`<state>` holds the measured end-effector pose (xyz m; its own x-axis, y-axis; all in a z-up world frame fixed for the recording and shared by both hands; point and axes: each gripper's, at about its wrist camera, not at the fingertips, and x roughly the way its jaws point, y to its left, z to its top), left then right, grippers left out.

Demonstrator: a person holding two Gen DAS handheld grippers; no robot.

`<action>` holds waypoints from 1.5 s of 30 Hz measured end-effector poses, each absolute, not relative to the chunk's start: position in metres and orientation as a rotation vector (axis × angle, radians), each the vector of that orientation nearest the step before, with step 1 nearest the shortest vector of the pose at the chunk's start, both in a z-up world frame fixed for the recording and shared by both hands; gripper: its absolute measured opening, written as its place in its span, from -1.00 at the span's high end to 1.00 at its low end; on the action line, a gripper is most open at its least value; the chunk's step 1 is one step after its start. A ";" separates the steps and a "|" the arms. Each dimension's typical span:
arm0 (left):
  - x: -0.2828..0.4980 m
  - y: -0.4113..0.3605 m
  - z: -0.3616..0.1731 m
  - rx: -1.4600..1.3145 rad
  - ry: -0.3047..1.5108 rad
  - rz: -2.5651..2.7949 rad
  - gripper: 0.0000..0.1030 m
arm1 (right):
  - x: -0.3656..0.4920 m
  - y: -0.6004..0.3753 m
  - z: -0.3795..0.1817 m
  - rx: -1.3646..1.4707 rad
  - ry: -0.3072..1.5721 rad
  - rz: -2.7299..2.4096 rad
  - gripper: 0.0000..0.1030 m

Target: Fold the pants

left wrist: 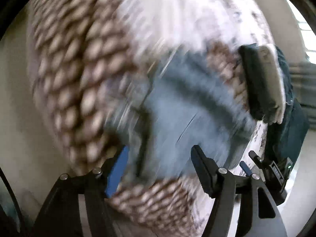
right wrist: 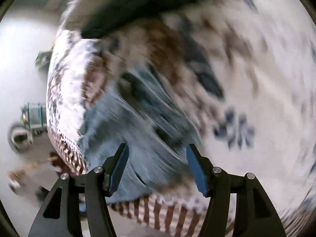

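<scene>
Both views are blurred by motion. Blue denim pants (left wrist: 177, 106) lie on a patterned bedspread (left wrist: 75, 75), and they also show in the right wrist view (right wrist: 138, 130). My left gripper (left wrist: 160, 158) is open above the denim, with nothing between its fingers. My right gripper (right wrist: 157, 156) is open above the pants, also empty. In the left wrist view the right gripper (left wrist: 264, 169) shows at the right edge, near the denim's side.
The bedspread (right wrist: 256, 69) is white with brown and dark blue patterns. A dark folded item with a pale edge (left wrist: 260, 83) lies beyond the pants. A dark cloth (right wrist: 128, 4) lies at the bed's far side. Floor and clutter (right wrist: 21, 138) show to the left.
</scene>
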<state>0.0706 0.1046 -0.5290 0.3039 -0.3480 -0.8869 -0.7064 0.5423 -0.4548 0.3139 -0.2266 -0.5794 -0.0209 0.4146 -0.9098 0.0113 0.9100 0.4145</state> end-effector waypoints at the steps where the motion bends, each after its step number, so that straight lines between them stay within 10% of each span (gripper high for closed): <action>1: 0.084 0.109 -0.528 -1.013 1.282 0.300 -0.24 | 0.323 -0.218 -0.575 0.322 1.561 0.349 -0.23; 7: 0.177 0.136 -0.584 -0.944 1.349 0.255 -0.24 | 0.379 -0.156 -0.599 0.148 1.623 0.462 -0.23; 10: 0.195 0.136 -0.608 -0.922 1.391 0.249 -0.17 | 0.384 -0.135 -0.614 0.008 1.643 0.462 0.78; 13: 0.194 0.131 -0.604 -0.846 1.339 0.249 0.74 | 0.383 -0.140 -0.616 0.027 1.617 0.446 0.79; 28: 0.245 0.141 -0.566 -0.861 1.191 0.246 0.86 | 0.412 -0.147 -0.572 0.111 1.500 0.411 0.81; 33: 0.244 0.156 -0.589 -0.975 1.256 0.267 0.70 | 0.437 -0.141 -0.613 0.167 1.636 0.402 0.68; 37: 0.218 0.153 -0.546 -0.896 1.147 0.279 -0.73 | 0.413 -0.165 -0.581 0.241 1.538 0.467 -0.74; 45: 0.127 0.105 -0.521 -1.150 1.082 0.252 -0.81 | 0.314 -0.225 -0.565 0.411 1.555 0.398 -0.74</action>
